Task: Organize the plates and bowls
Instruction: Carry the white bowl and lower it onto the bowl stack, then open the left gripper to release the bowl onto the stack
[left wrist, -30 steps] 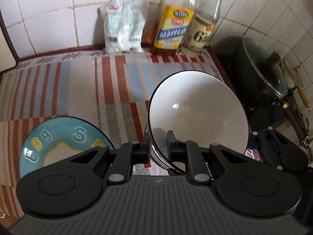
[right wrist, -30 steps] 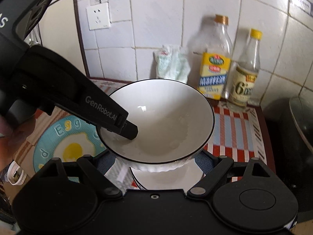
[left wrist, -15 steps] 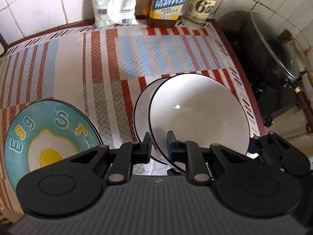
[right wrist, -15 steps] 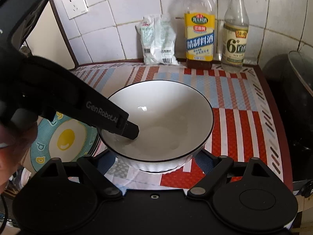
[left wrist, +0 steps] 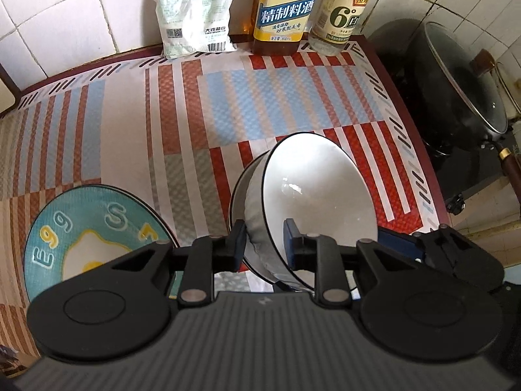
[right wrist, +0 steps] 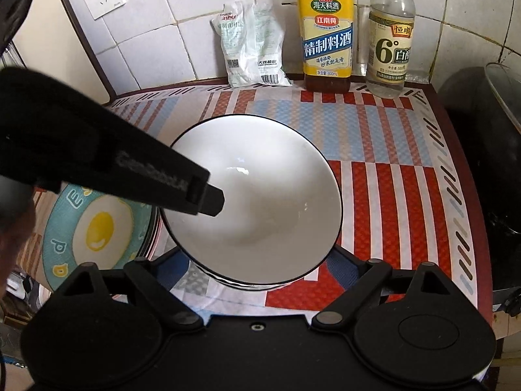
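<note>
A white bowl with a black rim (left wrist: 319, 195) (right wrist: 260, 208) sits nested in a second white bowl (left wrist: 242, 195) on the striped mat. My left gripper (left wrist: 263, 247) is open, its fingers (left wrist: 236, 244) straddling the top bowl's near rim with gaps on both sides; in the right wrist view one finger (right wrist: 208, 198) reaches inside the bowl. My right gripper (right wrist: 257, 260) is open wide, its fingers either side of the bowls' near edge. A teal fried-egg plate (left wrist: 88, 228) (right wrist: 97, 228) lies left of the bowls.
A salt bag (left wrist: 192, 13) (right wrist: 250, 45), a cooking-wine bottle (left wrist: 286, 6) (right wrist: 329, 32) and a vinegar bottle (left wrist: 345, 13) (right wrist: 390, 42) stand against the tiled wall. A black lidded wok (left wrist: 456, 91) sits on the stove right of the mat's edge.
The held bowl came down into the second bowl. My left gripper's jaws opened off its rim. Both grippers tilted down toward the mat.
</note>
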The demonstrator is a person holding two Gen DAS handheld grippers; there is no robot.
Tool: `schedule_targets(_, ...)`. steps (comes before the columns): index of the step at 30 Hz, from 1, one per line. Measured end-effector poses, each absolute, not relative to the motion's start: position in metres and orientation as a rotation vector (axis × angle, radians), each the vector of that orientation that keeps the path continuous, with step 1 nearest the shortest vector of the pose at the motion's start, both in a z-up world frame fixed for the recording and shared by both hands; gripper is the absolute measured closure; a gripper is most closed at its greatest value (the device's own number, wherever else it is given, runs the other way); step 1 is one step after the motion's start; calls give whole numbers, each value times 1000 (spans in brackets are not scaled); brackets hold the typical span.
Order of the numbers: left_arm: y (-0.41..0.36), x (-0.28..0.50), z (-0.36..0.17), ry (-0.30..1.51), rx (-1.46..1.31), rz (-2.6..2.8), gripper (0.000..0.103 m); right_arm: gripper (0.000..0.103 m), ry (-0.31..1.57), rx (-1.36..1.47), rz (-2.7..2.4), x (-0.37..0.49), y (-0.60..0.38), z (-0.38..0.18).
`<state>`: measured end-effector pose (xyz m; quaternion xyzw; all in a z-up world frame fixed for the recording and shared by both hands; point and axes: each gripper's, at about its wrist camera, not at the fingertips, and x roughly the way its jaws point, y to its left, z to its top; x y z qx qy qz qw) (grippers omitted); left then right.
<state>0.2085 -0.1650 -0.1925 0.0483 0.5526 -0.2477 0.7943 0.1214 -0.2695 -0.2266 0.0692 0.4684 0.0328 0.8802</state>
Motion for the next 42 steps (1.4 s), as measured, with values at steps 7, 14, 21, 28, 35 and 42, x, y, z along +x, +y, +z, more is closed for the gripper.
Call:
schedule_targets(7, -158, 217, -178, 1175, 116, -571, 71, 8, 936, 310, 102, 113, -285, -240)
schedule_targets(14, -148, 230, -180, 1180, 107, -619, 88, 9, 917, 259, 66, 110, -276, -235)
schedule_targets(21, -142, 228, -193, 1174, 110, -650, 92, 9, 892, 219, 11, 102, -266, -231)
schedule_targets(28, -145, 216, -194, 1098, 174, -647, 93, 9, 872, 128, -22, 100, -253, -228)
schedule_targets(35, -145, 217, -195, 1093, 146, -609, 93, 9, 867, 32, 36, 100, -251, -217)
schedule_targets(42, -128, 200, -182, 1042, -1, -590, 87, 8, 858, 78, 86, 101, -262, -217)
